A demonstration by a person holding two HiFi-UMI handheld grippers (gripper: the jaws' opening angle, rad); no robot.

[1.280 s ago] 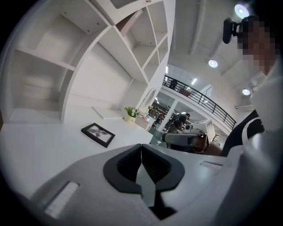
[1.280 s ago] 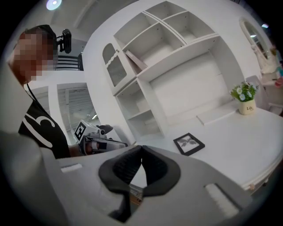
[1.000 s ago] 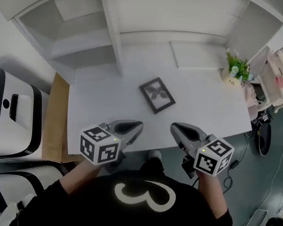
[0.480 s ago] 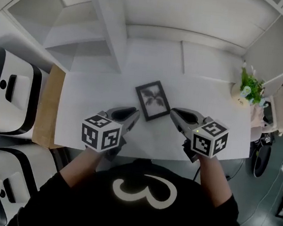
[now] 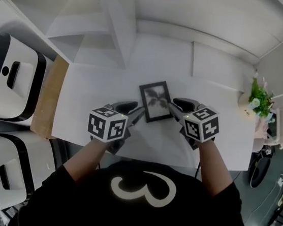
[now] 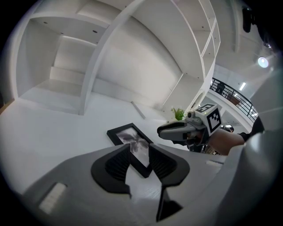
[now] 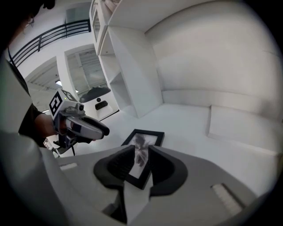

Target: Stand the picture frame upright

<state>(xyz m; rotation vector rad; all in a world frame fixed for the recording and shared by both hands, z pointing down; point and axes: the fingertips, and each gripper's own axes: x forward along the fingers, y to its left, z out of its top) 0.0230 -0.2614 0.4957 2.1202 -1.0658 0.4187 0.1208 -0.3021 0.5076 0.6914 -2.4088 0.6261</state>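
Observation:
The black picture frame (image 5: 156,101) with a grey leaf print lies flat on the white table (image 5: 93,88), about in its middle. My left gripper (image 5: 137,112) is at the frame's near left corner, my right gripper (image 5: 173,106) at its right edge. Both have just been opening and now stand open. In the left gripper view the frame (image 6: 125,133) shows through the gap of the left gripper (image 6: 140,152), and the pads do not press on it. In the right gripper view the frame (image 7: 149,135) lies just beyond the open right gripper (image 7: 141,160).
White shelving (image 5: 116,25) rises at the table's far side. A small potted plant (image 5: 258,97) stands at the table's right end. A wooden board (image 5: 46,95) and white-and-black machines (image 5: 7,83) sit to the left. The table's near edge runs just under my hands.
Both grippers have moved forward and down from the table's near edge to either side of the frame. Their jaws, shut before, now stand apart. The frame lies where it was.

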